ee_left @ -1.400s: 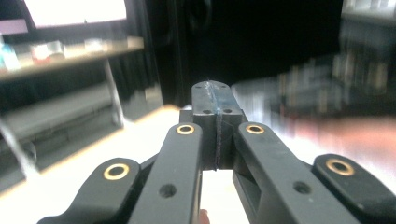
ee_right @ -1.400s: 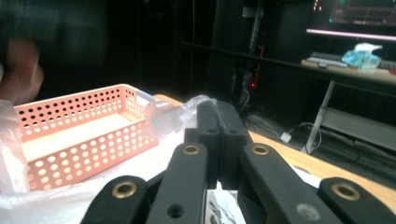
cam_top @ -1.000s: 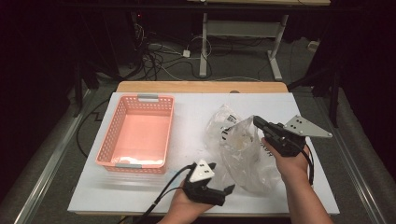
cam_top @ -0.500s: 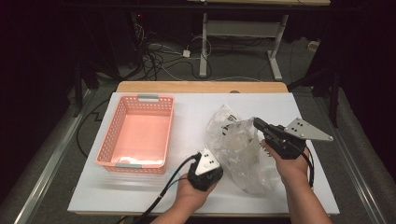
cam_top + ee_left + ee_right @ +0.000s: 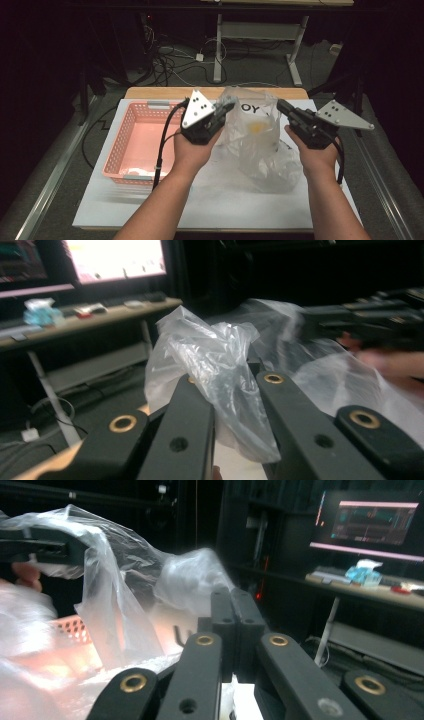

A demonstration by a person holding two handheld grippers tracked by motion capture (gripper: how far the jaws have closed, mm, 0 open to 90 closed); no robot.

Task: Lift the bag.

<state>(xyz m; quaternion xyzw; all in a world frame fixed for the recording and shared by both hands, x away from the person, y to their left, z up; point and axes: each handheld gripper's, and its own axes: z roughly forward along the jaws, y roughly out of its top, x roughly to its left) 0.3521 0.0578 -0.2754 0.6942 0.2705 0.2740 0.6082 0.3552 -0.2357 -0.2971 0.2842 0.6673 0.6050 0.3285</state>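
From above: both grippers have the clear bag (image 5: 252,137) lifted over the table (image 5: 165,210), left gripper (image 5: 226,106) and right gripper (image 5: 283,107) each pinching one side of the top edge, I'd guess to spread the mouth open. Something yellowish sits inside. Pink basket (image 5: 131,145) is just left of it.

Left gripper view: left gripper (image 5: 227,385) has just clamped shut, bunched bag (image 5: 215,360) film caught between the jaws.

Right gripper view: right gripper (image 5: 231,602) jaws pressed tight together, holding the bag (image 5: 112,580) by its edge
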